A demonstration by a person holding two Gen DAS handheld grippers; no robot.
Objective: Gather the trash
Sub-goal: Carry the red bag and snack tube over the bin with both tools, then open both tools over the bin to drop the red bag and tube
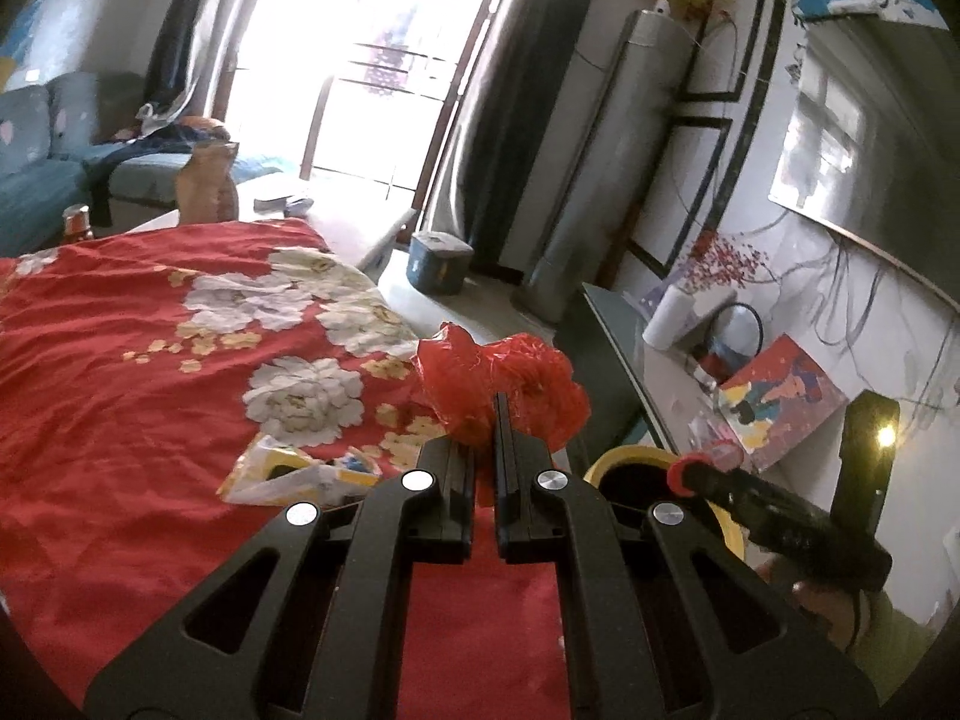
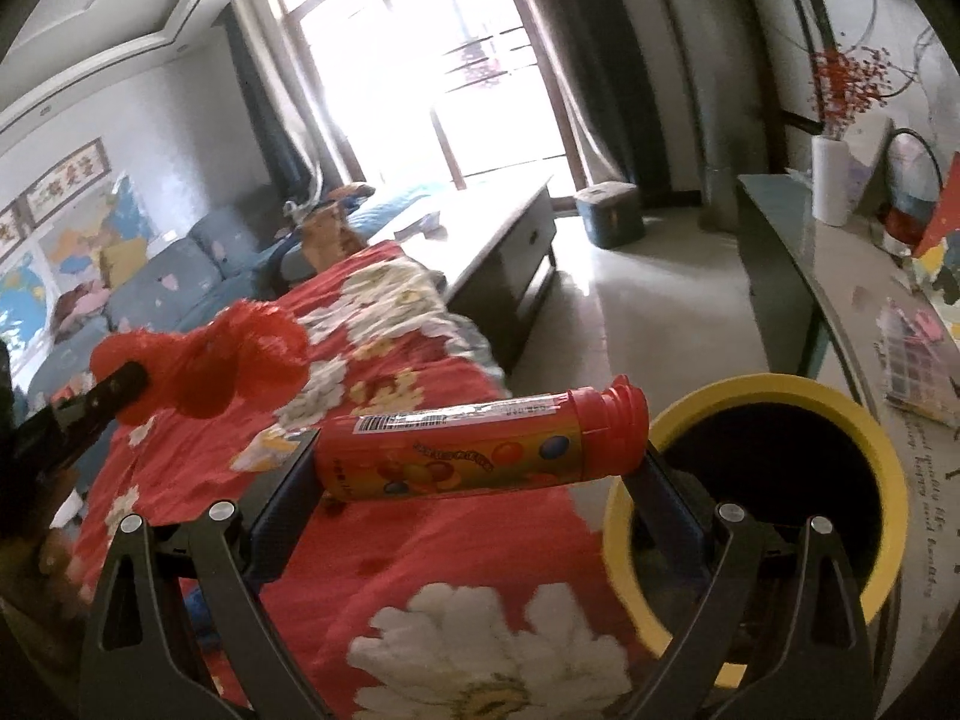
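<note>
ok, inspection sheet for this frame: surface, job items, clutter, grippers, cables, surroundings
Surface: red floral cloth, wrinkled, covering the table.
Job's things: crumpled red plastic bag; red candy tube; yellow-rimmed bin beside the table edge; yellow wrapper lying on the cloth.
Clutter: orange-capped jar at the cloth's far edge.
Grippers: left gripper shut on the bag; right gripper shut on the tube, held crosswise, next to the bin.
Cables: nothing seen on the surface; wires hang on the wall behind the sideboard.
Surroundings: sofa, coffee table, bright glass door.
</note>
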